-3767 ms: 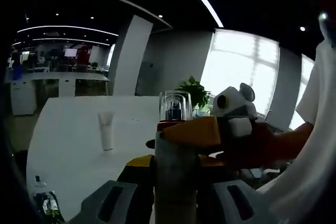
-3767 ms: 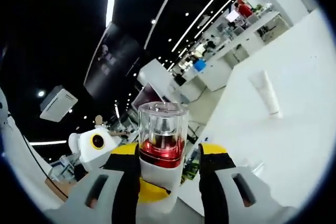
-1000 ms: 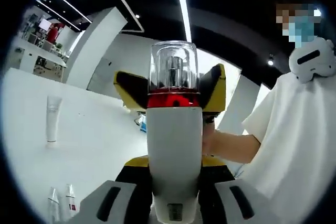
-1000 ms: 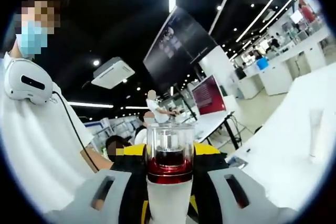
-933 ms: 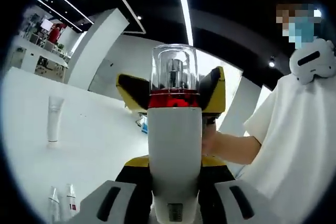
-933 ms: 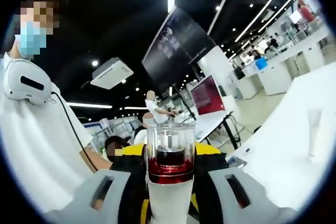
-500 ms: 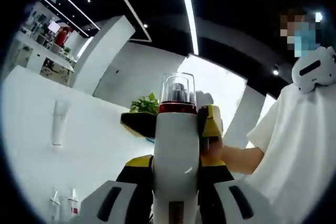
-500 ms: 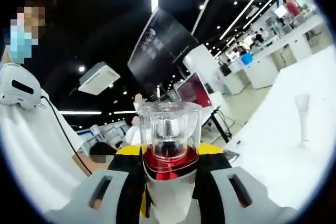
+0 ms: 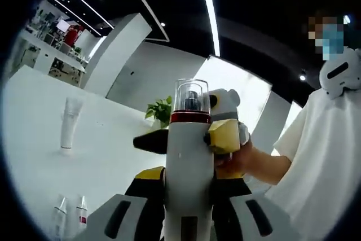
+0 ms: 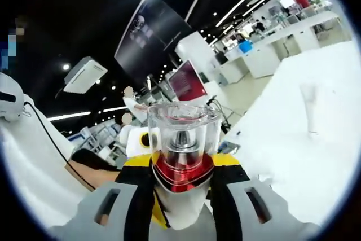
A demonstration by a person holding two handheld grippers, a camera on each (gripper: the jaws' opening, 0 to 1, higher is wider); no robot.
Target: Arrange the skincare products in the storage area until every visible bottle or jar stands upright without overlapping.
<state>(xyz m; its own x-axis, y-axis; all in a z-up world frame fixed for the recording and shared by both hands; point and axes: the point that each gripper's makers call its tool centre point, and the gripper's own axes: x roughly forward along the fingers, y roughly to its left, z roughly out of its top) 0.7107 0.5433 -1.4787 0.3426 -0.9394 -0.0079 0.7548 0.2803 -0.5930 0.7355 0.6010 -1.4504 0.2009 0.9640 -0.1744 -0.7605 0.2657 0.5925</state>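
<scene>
A white bottle (image 9: 189, 162) with a red collar and a clear cap stands upright between the jaws of my left gripper (image 9: 189, 187), which is shut on its body. My right gripper (image 9: 190, 138) comes in from the right, held by a hand (image 9: 248, 161). One black and one yellow jaw press on the bottle just under the collar. In the right gripper view the same bottle (image 10: 181, 134) rises between the jaws of my right gripper (image 10: 180, 167), shut on it. A white tube (image 9: 69, 130) stands cap-down on the white table (image 9: 34, 111), far off to the left, and the tube (image 10: 309, 108) is at the right in the right gripper view.
Two small tubes (image 9: 70, 218) stand at the table's near left. A green plant (image 9: 161, 111) is behind the bottle. A person in a white shirt (image 9: 321, 162) fills the right side. Desks and screens lie far behind the table (image 10: 293, 156).
The right gripper has turned around the bottle's top, from flanking the cap to lying across the neck. The bottle stays in the left jaws. Both views have tilted.
</scene>
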